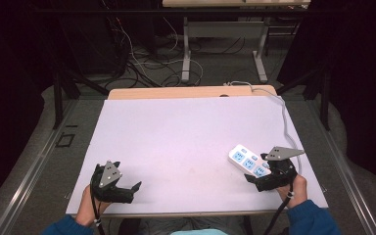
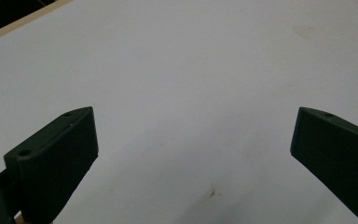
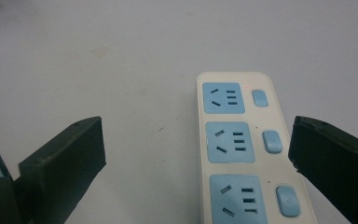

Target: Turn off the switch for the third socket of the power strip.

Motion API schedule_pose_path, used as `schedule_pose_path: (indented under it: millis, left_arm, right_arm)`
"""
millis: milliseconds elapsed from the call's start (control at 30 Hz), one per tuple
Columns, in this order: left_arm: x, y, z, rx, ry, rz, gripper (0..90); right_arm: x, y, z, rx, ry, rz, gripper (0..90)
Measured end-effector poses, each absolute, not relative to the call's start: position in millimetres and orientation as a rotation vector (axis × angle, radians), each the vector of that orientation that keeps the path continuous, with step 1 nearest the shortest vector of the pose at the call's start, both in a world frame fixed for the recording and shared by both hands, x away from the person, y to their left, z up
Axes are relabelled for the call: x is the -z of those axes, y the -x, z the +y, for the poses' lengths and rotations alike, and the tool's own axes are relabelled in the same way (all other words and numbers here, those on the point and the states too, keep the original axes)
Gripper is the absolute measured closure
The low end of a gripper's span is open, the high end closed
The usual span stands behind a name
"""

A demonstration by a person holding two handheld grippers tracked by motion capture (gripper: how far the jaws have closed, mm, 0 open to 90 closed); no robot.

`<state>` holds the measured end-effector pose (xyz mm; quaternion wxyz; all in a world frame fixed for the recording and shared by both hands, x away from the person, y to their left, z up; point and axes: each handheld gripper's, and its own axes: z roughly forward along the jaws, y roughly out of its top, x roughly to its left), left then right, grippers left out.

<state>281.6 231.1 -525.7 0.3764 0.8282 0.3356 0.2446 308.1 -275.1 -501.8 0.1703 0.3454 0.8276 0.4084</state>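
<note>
A white power strip (image 1: 247,161) with blue sockets and blue switches lies on the right side of the white table top (image 1: 186,142), angled toward the far left. Its grey cord (image 1: 284,122) runs back over the table's far edge. My right gripper (image 1: 257,175) is open at the strip's near end. In the right gripper view the power strip (image 3: 242,149) lies between the spread jaws, close to the right one, and I cannot tell if they touch. My left gripper (image 1: 129,188) rests open near the front left corner, with bare table (image 2: 191,93) between its jaws.
A strip of wooden table top (image 1: 176,92) shows behind the white surface. Beyond it stand a second table's metal legs (image 1: 186,54) and loose cables on the floor (image 1: 142,63). Black frame bars flank the table at left and right.
</note>
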Motion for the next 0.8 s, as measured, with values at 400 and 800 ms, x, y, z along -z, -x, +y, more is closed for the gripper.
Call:
schedule_pose_path:
  millis: [400,800]
  left_arm:
    - [525,-283,231,-0.641,-2.124,0.854,0.4]
    - [526,-282,231,-0.634,-2.122,0.858,0.4]
  right_arm:
    - [498,-320,-275,-1.159,-1.009,2.346,3.2]
    - [496,-334,-275,-1.159,-1.041,2.329,3.0]
